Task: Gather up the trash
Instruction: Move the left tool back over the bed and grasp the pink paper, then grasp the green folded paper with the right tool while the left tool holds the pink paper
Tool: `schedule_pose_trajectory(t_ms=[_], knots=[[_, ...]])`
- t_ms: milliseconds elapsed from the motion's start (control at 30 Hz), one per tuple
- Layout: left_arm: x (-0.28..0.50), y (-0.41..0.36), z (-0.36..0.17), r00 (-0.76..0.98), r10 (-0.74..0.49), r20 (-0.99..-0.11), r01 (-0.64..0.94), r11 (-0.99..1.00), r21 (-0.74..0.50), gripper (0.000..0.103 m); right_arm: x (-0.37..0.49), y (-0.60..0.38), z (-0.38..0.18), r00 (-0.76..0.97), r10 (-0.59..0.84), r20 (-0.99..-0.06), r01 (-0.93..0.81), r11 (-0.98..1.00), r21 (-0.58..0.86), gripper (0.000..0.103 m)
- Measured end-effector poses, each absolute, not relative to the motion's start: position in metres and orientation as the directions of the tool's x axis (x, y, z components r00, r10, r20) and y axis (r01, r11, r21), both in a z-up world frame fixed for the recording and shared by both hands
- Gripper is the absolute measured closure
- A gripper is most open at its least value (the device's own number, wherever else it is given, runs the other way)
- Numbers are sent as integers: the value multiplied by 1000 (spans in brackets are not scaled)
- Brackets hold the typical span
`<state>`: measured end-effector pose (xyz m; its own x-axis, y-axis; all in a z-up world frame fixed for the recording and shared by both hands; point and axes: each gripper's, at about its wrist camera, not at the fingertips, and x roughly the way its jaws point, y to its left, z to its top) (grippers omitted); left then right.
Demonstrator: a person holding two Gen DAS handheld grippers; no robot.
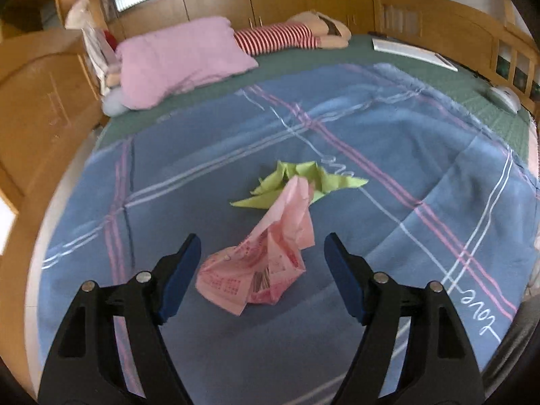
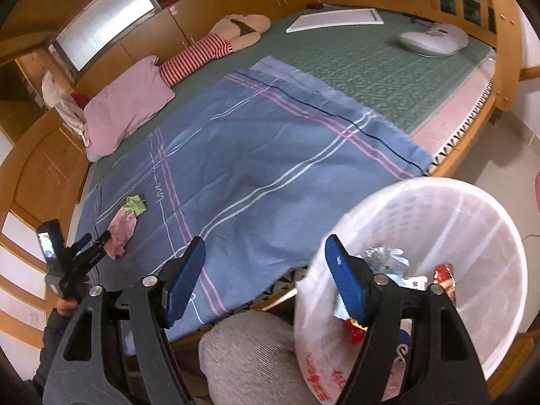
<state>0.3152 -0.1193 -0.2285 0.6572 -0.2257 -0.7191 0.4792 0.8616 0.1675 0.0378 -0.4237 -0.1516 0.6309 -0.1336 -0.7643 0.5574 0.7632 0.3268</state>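
On a wide bed (image 1: 337,57) with a green cover lies a blue blanket (image 1: 371,135) crossed by pink and white stripes, and near its middle sit two pieces of paper trash that touch each other. Nearer is a crumpled pink paper (image 1: 263,253) with red print; just beyond it, partly under its far tip, is a folded green paper (image 1: 303,179). Over the pink paper hangs the left gripper (image 1: 261,253), tilted downward, its blue-padded jaws spread wide on either side of the paper's near end without pressing on it. From the right wrist view the same gripper (image 2: 98,236) shows small at the far left, black, held by a hand (image 2: 65,305) in a dark sleeve, with the pink paper (image 2: 119,233) and green paper (image 2: 135,204) just ahead of it. Closer in that view, the right gripper (image 2: 265,263) also has its jaws spread, with nothing between them; its right finger stands in front of a white bin (image 2: 455,236) lined with a thin plastic bag, set beside the bed's near edge at the right. Inside the bin lie wrappers (image 2: 405,270), some silvery and some red. At the bed's far left rest a pink pillow (image 1: 175,60) and a soft doll (image 1: 293,35) in a red and white striped top. At the far right lie a flat white board (image 2: 337,18) and a rounded white device (image 2: 435,38). Wooden cabinets (image 1: 216,6) run along the wall behind the bed. A grey-clad knee (image 2: 249,354) shows at the bottom of the right view.
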Motion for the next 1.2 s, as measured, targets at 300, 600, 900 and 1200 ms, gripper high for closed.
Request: schedule_pose_trajectory(t_ms=[300, 600, 900, 1200], knots=[[332, -131, -261, 597, -232, -768, 522, 840, 151, 64, 87, -401, -161, 617, -66, -784, 502, 800, 328, 31], [304, -102, -231, 612, -306, -729, 486, 873, 41, 85, 144, -361, -164, 621, 26, -784, 375, 868, 326, 31], [257, -29, -194, 694, -165, -701, 251, 968, 20, 85, 268, -295, -184, 582, 129, -803, 133, 959, 250, 31], [226, 33, -178, 708, -112, -697, 112, 993, -46, 85, 399, -229, -235, 470, 141, -871, -17, 988, 150, 31]])
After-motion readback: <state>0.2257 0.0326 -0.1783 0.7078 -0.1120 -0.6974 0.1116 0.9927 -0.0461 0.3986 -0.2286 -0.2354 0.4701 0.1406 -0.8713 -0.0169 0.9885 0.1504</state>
